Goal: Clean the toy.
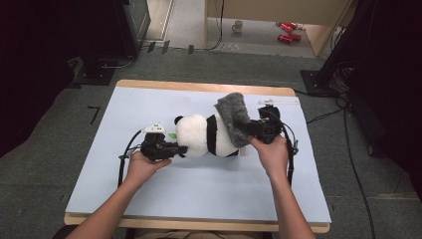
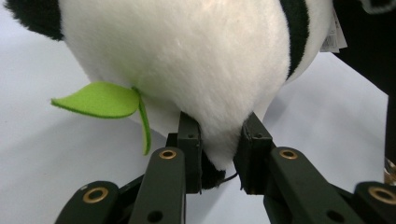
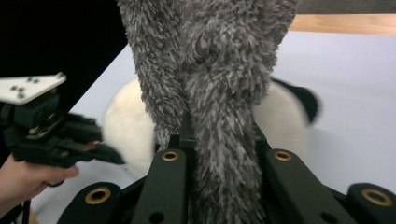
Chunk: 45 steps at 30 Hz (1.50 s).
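White plush is pinched between the jaws of the left gripper (image 2: pixel 218 140), which are clamped on the lower bulge of the toy panda (image 2: pixel 187 56); a green felt leaf (image 2: pixel 98 99) hangs from the panda just beside the left jaw. Grey fuzzy cloth (image 3: pixel 210 70) is gripped by the right gripper (image 3: pixel 219 140), whose jaws are closed on a gathered fold of it, the rest of the cloth standing up and spreading above them.

From the high view, the left gripper (image 1: pixel 178 149) is seen at the panda's (image 1: pixel 199 137) near-left end, and the right gripper (image 1: pixel 255 130) at its right, with the grey cloth (image 1: pixel 234 117) draped over the panda's right part. The panda lies across the middle of the bench (image 1: pixel 149 189), which is covered by a pale blue sheet. A small white strip (image 1: pixel 278 102) lies near the far right edge of the bench, beyond the right gripper.

On the floor past the bench, a mug (image 1: pixel 238 26) and two red cans (image 1: pixel 287 31) are seen, well apart from the work. No containers are on the bench.
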Motion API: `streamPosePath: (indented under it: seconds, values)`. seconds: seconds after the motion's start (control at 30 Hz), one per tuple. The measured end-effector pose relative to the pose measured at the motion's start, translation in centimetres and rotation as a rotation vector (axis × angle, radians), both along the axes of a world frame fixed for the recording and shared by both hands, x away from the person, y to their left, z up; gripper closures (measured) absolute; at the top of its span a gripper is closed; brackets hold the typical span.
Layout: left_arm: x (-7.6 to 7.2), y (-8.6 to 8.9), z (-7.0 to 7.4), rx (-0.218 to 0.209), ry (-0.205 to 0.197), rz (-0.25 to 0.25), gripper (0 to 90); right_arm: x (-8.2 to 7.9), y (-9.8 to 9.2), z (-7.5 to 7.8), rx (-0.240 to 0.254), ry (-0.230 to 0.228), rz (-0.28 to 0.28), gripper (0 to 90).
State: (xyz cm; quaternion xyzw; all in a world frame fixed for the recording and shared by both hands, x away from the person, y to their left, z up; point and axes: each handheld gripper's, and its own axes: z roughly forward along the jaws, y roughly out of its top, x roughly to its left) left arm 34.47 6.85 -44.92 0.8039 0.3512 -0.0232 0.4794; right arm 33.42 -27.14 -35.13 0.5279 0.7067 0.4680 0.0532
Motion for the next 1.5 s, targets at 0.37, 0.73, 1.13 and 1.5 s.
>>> streamPosePath:
  seconds: [0.37,0.73,1.13,1.5]
  values:
    - [0.5,-0.5,-0.6,0.01,0.005,0.051,72.7,-0.4,7.5,-2.4,-0.054,0.027,0.151,77.2]
    - [0.1,-1.3,-0.4,0.047,0.005,0.052,72.7,-0.2,9.7,-5.2,-0.127,0.027,0.174,76.3]
    - [0.9,-0.5,-0.7,0.056,0.011,0.049,73.5,0.3,6.2,-4.6,-0.188,0.033,0.102,77.7]
    - [2.1,0.2,-0.9,0.05,0.037,0.031,74.2,0.3,0.9,-3.3,-0.14,0.032,-0.03,77.7]
